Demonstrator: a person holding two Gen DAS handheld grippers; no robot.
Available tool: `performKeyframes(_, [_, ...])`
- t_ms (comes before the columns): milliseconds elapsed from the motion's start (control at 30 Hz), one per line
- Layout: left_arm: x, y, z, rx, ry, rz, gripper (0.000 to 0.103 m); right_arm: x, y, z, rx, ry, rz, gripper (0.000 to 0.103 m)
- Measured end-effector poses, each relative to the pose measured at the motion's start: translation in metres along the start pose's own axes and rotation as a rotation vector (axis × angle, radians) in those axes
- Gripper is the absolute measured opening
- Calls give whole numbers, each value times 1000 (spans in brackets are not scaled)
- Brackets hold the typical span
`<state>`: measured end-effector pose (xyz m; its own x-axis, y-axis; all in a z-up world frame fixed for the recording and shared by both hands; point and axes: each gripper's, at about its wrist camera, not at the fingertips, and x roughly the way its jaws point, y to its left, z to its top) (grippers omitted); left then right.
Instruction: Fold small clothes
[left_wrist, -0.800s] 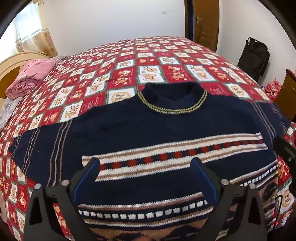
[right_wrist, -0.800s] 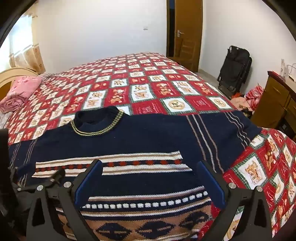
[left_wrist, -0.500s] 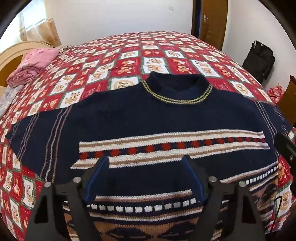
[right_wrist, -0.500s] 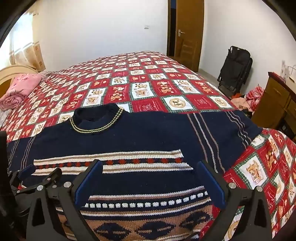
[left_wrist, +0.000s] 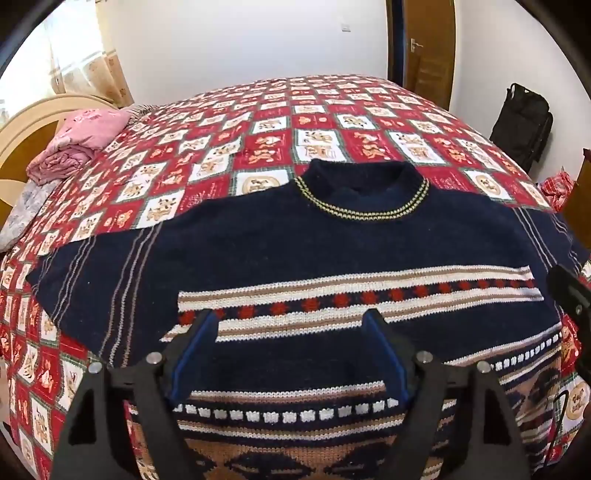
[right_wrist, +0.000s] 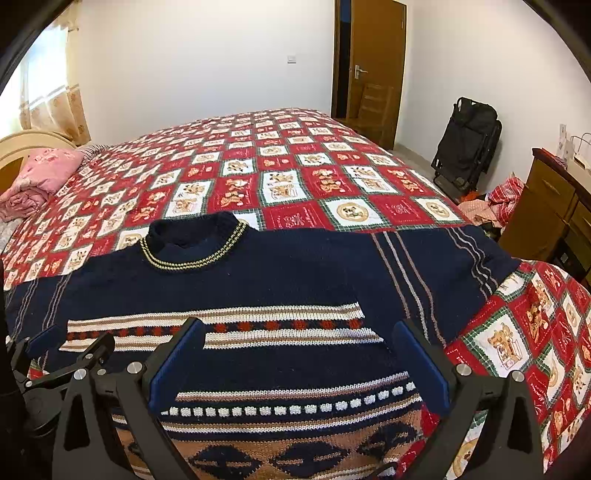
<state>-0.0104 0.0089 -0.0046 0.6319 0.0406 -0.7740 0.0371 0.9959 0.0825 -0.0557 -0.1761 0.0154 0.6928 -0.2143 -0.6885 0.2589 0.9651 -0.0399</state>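
A navy knitted sweater (left_wrist: 295, 251) with white, tan and red bands lies spread flat, front up, on the red patchwork bedspread (left_wrist: 332, 122), its collar pointing away and both sleeves stretched out sideways. My left gripper (left_wrist: 290, 317) hovers open over the lower left of its chest, nothing between the blue pads. Over the lower right of the sweater (right_wrist: 280, 280), my right gripper (right_wrist: 298, 326) stands wide open and holds nothing. The left gripper (right_wrist: 62, 343) shows at the left edge of the right wrist view.
Pink bedding (left_wrist: 81, 136) is piled by the headboard at the far left. On the right stand a wooden dresser (right_wrist: 550, 210), a black folded stroller or bag (right_wrist: 467, 144) and red checked cloth (right_wrist: 506, 195) on the floor. A brown door (right_wrist: 373, 66) is behind.
My left gripper has shifted a little leftwards over the sweater and its jaws have narrowed somewhat. The right gripper has barely moved and stays wide open.
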Motion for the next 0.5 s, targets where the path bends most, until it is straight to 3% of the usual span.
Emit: performKeyframes(500, [-10,1,0,-4,-29,24,83,-7,-3,1,8,-17,3,102])
